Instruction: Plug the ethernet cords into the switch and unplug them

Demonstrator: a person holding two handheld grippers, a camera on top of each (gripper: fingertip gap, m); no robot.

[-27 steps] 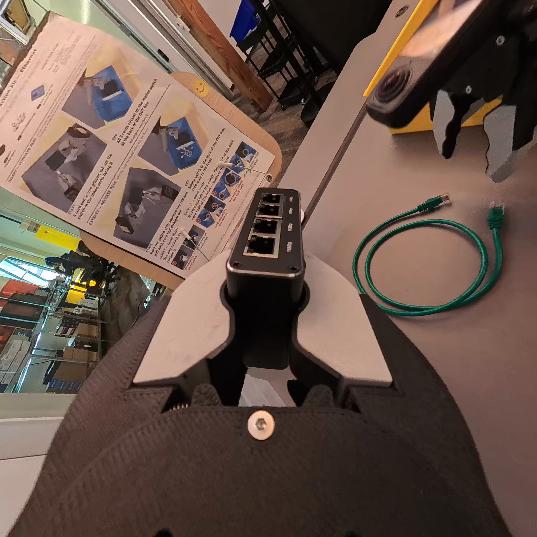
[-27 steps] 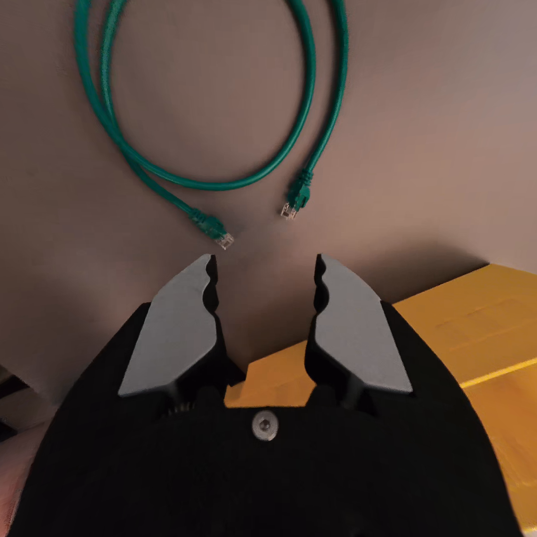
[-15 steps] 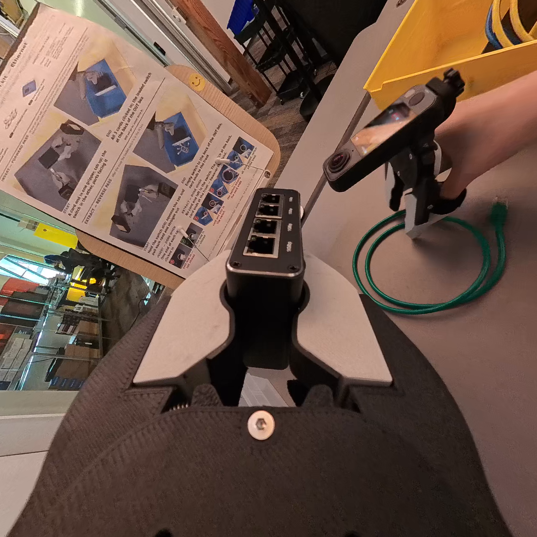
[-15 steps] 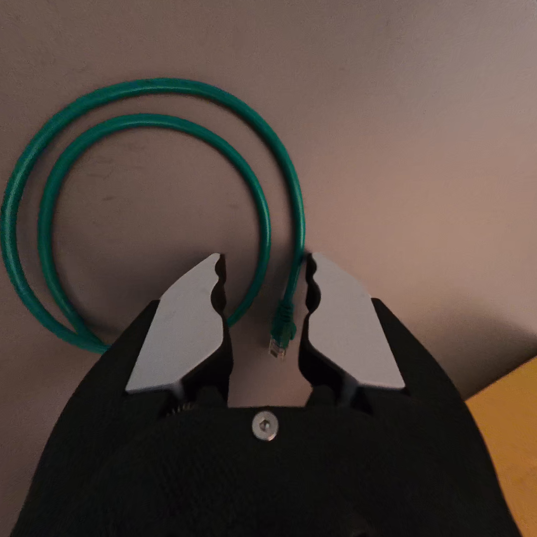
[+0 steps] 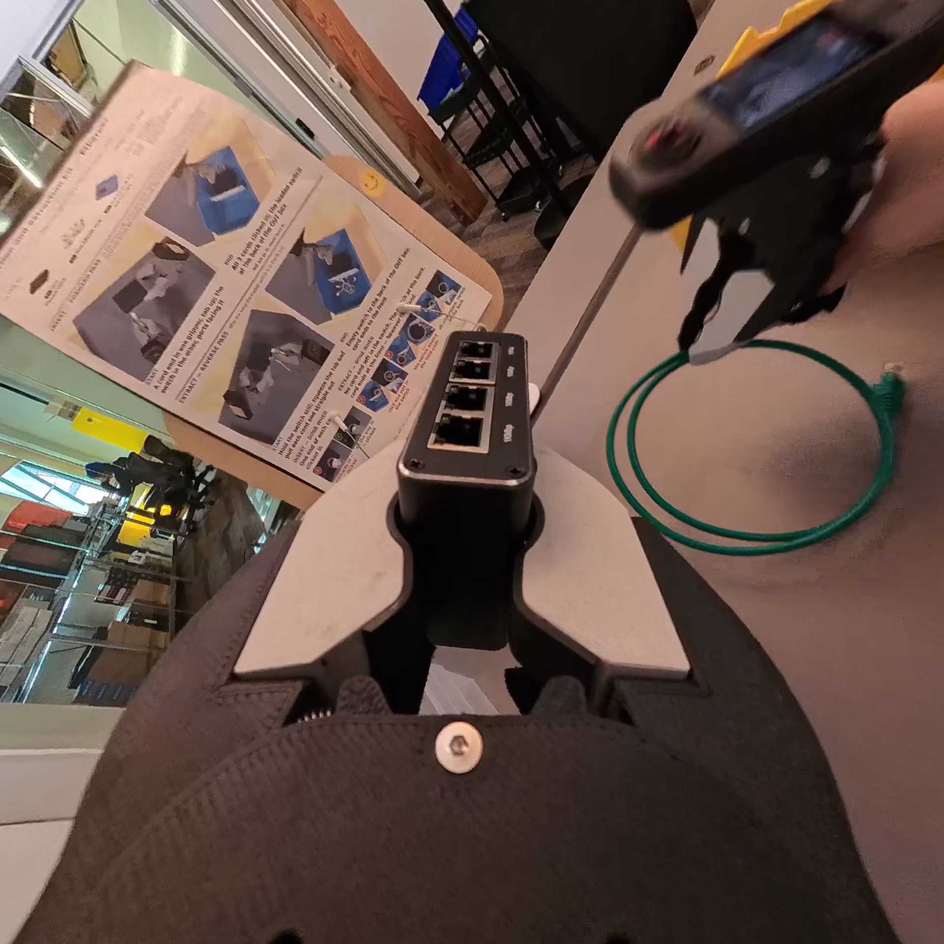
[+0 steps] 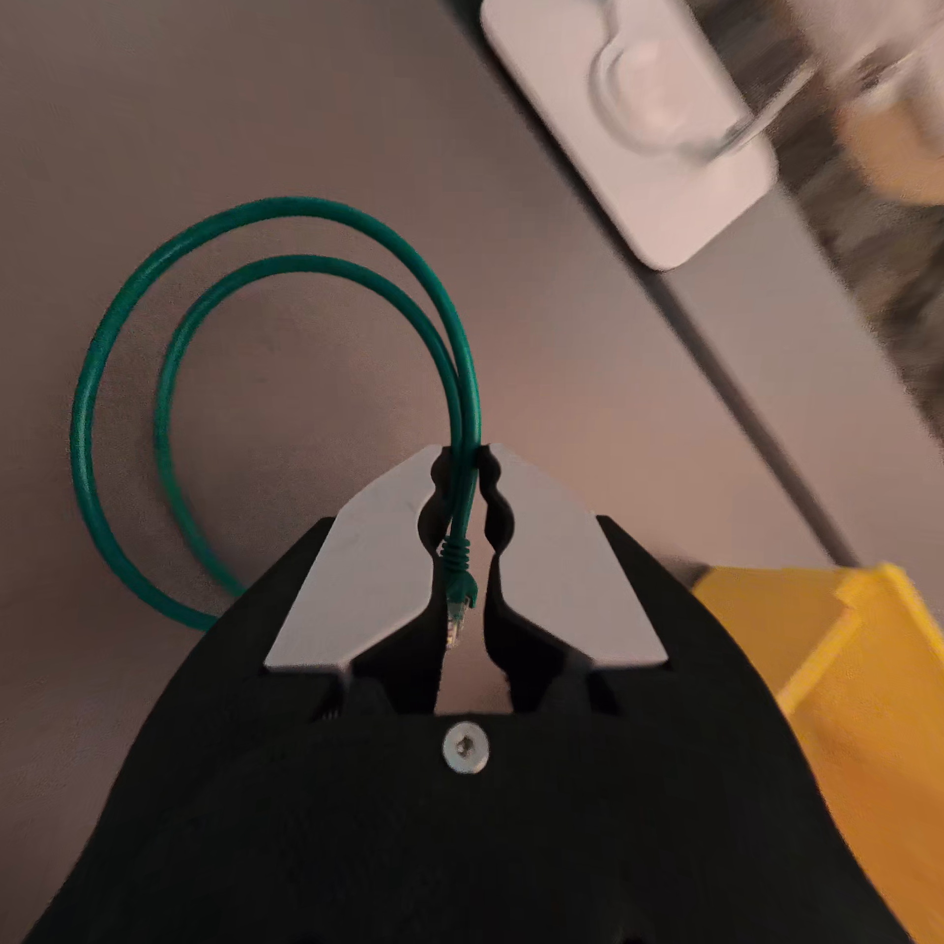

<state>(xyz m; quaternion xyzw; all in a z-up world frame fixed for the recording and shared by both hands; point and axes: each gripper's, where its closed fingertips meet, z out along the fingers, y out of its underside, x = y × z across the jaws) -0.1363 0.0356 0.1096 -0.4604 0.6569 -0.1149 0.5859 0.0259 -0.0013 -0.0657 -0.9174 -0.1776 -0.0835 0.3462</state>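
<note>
My left gripper (image 5: pixel 465 503) is shut on a black ethernet switch (image 5: pixel 467 424) and holds it with its row of empty ports facing up. My right gripper (image 6: pixel 462 452) is shut on a green ethernet cord (image 6: pixel 127 352) near one end, with that plug (image 6: pixel 457 600) lying between the fingers toward the camera. The rest of the cord loops on the grey table. In the left wrist view the right gripper (image 5: pixel 707 352) pinches the cord (image 5: pixel 766 541) to the right of the switch, and the cord's free plug (image 5: pixel 891 396) lies on the table.
A yellow bin (image 6: pixel 843 715) stands at the right, also seen in the left wrist view (image 5: pixel 756 36). An instruction sheet (image 5: pixel 204 265) on a wooden board leans at the left. A white flat pad (image 6: pixel 628 127) lies near the table's seam. A hand (image 5: pixel 914 168) holds the right gripper. There is about 25 centimetres between the tips of the two grippers.
My right gripper came down over one end of the green cord, closed on it and started lifting it. The left gripper kept holding the switch still.
</note>
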